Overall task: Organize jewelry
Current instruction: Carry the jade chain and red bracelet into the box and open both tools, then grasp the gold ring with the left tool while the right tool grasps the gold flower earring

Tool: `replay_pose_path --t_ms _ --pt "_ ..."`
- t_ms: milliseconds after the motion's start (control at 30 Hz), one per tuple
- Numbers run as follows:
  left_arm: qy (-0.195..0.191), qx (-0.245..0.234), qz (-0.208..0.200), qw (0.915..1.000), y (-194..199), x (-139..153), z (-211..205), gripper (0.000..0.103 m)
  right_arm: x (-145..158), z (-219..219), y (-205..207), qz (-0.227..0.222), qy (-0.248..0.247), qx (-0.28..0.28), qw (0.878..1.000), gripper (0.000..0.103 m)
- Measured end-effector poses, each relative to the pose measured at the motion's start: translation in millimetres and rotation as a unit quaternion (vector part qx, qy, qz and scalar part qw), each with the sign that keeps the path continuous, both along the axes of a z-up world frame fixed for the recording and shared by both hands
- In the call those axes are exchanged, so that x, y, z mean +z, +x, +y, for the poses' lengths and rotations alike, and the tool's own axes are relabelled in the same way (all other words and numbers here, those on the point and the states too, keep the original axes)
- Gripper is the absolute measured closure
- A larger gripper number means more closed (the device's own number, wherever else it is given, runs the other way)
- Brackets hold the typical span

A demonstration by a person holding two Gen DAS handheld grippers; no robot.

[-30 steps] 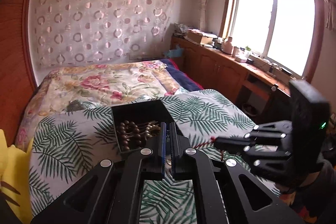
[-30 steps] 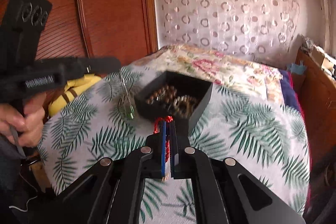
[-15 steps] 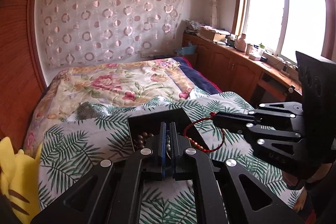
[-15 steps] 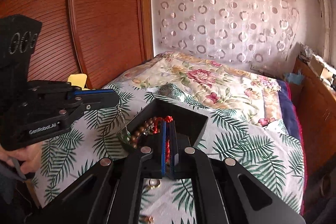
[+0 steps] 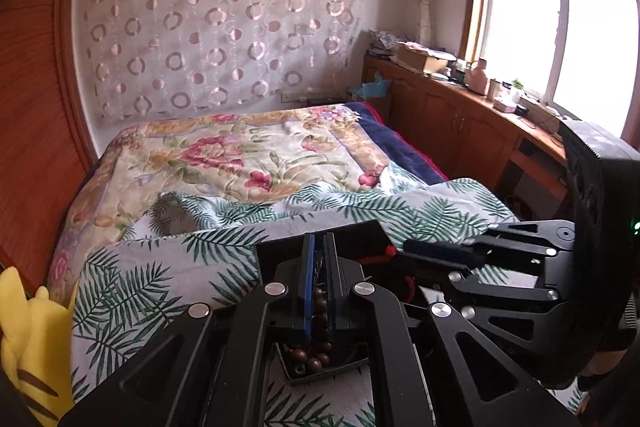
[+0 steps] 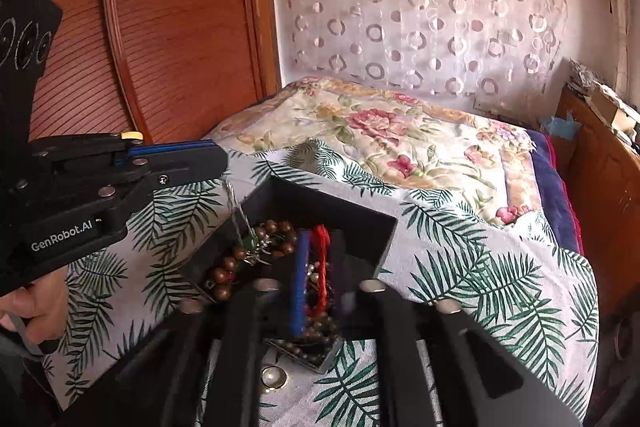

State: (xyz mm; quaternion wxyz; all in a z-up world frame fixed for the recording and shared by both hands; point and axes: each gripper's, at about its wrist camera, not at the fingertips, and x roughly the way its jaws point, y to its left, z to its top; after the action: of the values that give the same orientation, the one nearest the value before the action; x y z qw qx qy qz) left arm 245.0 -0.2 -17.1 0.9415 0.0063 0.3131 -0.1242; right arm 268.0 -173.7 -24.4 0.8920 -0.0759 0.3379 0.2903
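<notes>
Both grippers are over the black open-topped square box point(image 6: 352, 215), which sits on the palm-leaf print bedspread point(image 6: 500, 279) at the near end of the bed.

Left gripper point(image 6: 218, 163): fingers pressed together on a thin silver chain point(image 6: 234, 205). The chain hangs down from the fingertips, and its green pendant point(image 6: 250, 242) reaches the contents at the left side of the box. In the left wrist view the chain shows only as a dark line in the narrow slit between the blue pads point(image 5: 307, 283).

Right gripper point(image 6: 314, 251): fingers pressed together, pinching a red cord bracelet point(image 6: 322, 263) inside the box. In the left wrist view this gripper point(image 5: 404, 251) comes in from the right, with a bit of red cord point(image 5: 386, 251) at its tip over the far rim of the box.

Box contents: brown wooden bead strands point(image 6: 224, 273) heaped along the left and near sides. One gold-rimmed round piece point(image 6: 273, 375) lies on the bedspread just outside the near corner of the box.

Yellow plush toy point(image 5: 28, 343) at the near left edge of the bed. Floral quilt point(image 5: 240, 159) covers the far half.
</notes>
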Motion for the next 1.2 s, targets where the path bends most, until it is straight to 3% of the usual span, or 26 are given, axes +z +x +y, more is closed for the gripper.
replay_pose_path --t_ms 33,100,167,267,367,600,800,1033,1100,1200 --pt "0.002 -0.002 0.001 1.0 0 -2 0 0.084 0 -1 0 0.0 0.002 0.001 1.0 0.081" --pt "0.01 0.005 -0.004 0.9999 -3 -6 -1 0.042 -2 -6 -2 0.0 0.005 0.001 1.0 0.079" --pt "0.017 0.012 -0.01 0.9997 -8 -11 0 0.038 -3 -13 -7 0.005 0.005 -0.004 1.0 0.079" --pt "0.015 0.013 -0.009 0.9998 -20 -17 3 0.018 -7 -27 -30 0.005 0.002 0.006 1.0 0.079" --pt "0.012 0.01 -0.012 0.9998 -38 -24 6 0.009 -19 -41 -60 0.013 -0.006 0.019 1.0 0.079" --pt "0.009 0.013 -0.007 0.9998 -71 -41 8 0.007 -53 -47 -112 0.057 -0.02 0.044 0.997 0.079" --pt "0.005 0.006 0.004 1.0 -88 -58 8 0.007 -76 -36 -121 0.078 -0.054 0.051 0.994 0.079" --pt "0.006 0.006 0.032 0.9994 -87 -78 11 0.007 -80 -27 -124 0.061 -0.085 0.052 0.993 0.079" --pt "0.005 0.0 0.045 0.999 -85 -81 11 0.007 -79 -25 -124 0.06 -0.089 0.058 0.993 0.086" --pt "0.009 -0.012 0.061 0.998 -82 -85 7 0.007 -78 -28 -126 0.06 -0.089 0.06 0.992 0.087"
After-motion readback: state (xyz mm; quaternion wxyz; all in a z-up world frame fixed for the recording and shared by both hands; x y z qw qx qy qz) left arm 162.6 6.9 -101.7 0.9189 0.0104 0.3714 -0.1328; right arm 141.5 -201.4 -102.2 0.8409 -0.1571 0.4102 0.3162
